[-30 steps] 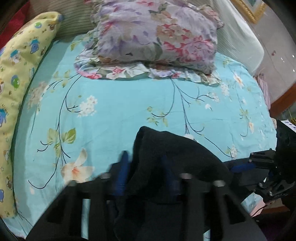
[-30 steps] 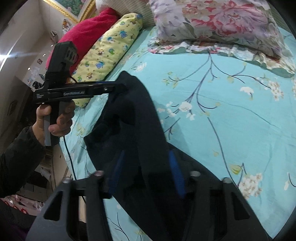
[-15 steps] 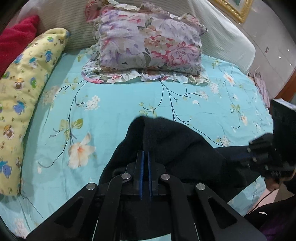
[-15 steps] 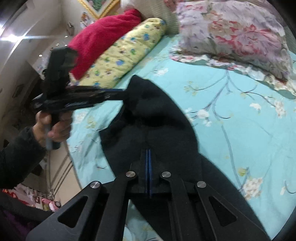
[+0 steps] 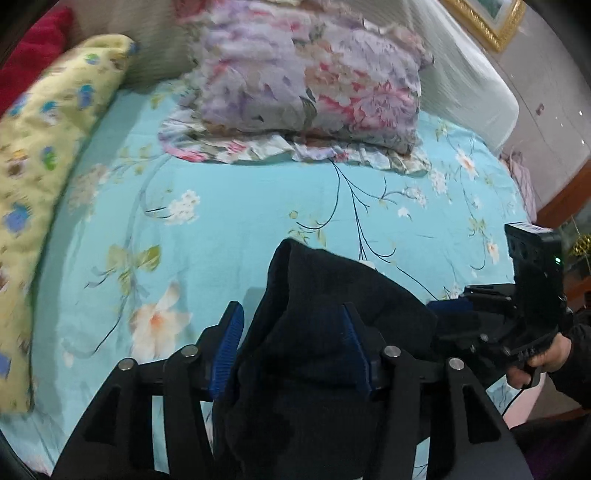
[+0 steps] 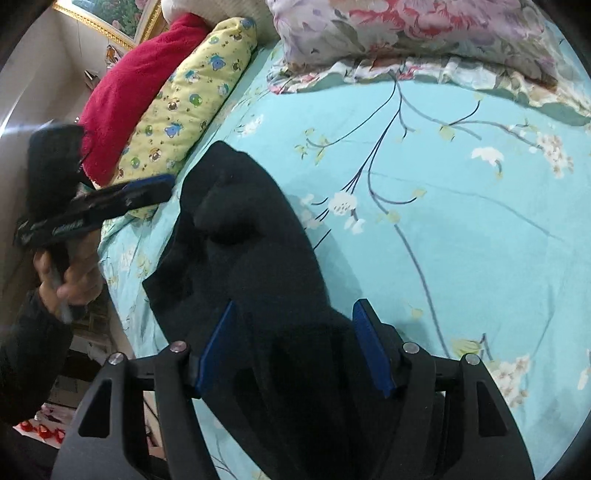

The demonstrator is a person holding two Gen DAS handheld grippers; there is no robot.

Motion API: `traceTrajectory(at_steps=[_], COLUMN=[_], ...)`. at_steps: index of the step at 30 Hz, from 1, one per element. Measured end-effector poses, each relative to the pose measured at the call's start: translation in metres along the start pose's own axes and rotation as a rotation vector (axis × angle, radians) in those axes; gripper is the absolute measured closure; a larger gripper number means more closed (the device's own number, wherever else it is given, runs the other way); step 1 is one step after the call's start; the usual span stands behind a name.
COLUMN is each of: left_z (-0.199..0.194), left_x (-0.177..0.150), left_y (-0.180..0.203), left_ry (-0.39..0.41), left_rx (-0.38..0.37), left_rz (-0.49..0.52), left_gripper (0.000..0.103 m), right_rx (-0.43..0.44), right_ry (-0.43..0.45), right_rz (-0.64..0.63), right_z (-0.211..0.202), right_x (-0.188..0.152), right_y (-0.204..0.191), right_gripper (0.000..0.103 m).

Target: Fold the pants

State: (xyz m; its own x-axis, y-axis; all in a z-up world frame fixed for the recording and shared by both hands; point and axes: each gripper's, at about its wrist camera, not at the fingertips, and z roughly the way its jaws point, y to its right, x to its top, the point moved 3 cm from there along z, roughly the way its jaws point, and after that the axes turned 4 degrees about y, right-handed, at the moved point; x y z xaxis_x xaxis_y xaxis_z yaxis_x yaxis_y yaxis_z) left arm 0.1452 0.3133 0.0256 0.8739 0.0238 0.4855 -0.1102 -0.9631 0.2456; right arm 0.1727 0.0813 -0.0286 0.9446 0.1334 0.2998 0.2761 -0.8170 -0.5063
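Soft cloth under my hard plastic claws

My matt black pants (image 5: pixel 332 295) look fleecy; at twelve o'clock, smooth printed cotton sheet (image 5: pixel 240 221); my pads (image 6: pixel 371 350) ribbed blue rubber.

The near end of the black pants (image 5: pixel 317 332) runs under the gripper frame and off the bottom edge in both wrist views. The yellow bolster (image 5: pixel 40 177) at far left is smeared by blur. The gold picture frame (image 6: pixel 107 26) is cut by the top edge, its picture unreadable.

We count one pair of black pants (image 5: pixel 332 332), two grippers, three pillows, one red blanket (image 6: pixel 136 92) and one bed (image 5: pixel 240 221).
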Motion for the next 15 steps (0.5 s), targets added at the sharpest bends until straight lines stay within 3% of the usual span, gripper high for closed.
traceTrajectory(at_steps=[1, 3, 4, 5, 6, 8, 15], left_z=[0.010, 0.023, 0.028, 0.035, 0.038, 0.034, -0.017], left_x=[0.004, 0.010, 0.011, 0.013, 0.013, 0.012, -0.012], left_y=[0.000, 0.004, 0.006, 0.008, 0.008, 0.008, 0.011], left_ry=[-0.030, -0.066, -0.070, -0.081, -0.095, -0.080, 0.029], left_rx=[-0.016, -0.040, -0.030, -0.006, -0.001, -0.004, 0.029], left_rz=[0.005, 0.027, 0.045, 0.073, 0.081, 0.083, 0.071], left_gripper=[0.048, 0.050, 0.060, 0.074, 0.098, 0.096, 0.098], right_rx=[0.008, 0.025, 0.027, 0.027, 0.023, 0.017, 0.017], right_ry=[-0.001, 0.001, 0.000, -0.004, -0.011, -0.010, 0.057], right_rz=[0.001, -0.004, -0.009, -0.014, -0.020, -0.030, -0.128], right_z=[0.000, 0.001, 0.001, 0.002, 0.003, 0.001, -0.028], right_x=[0.000, -0.001, 0.000, -0.001, -0.001, -0.002, -0.012], right_y=[-0.001, -0.004, -0.006, -0.007, -0.008, -0.011, -0.048], right_gripper=[0.038, 0.051, 0.056, 0.070, 0.086, 0.094, 0.096])
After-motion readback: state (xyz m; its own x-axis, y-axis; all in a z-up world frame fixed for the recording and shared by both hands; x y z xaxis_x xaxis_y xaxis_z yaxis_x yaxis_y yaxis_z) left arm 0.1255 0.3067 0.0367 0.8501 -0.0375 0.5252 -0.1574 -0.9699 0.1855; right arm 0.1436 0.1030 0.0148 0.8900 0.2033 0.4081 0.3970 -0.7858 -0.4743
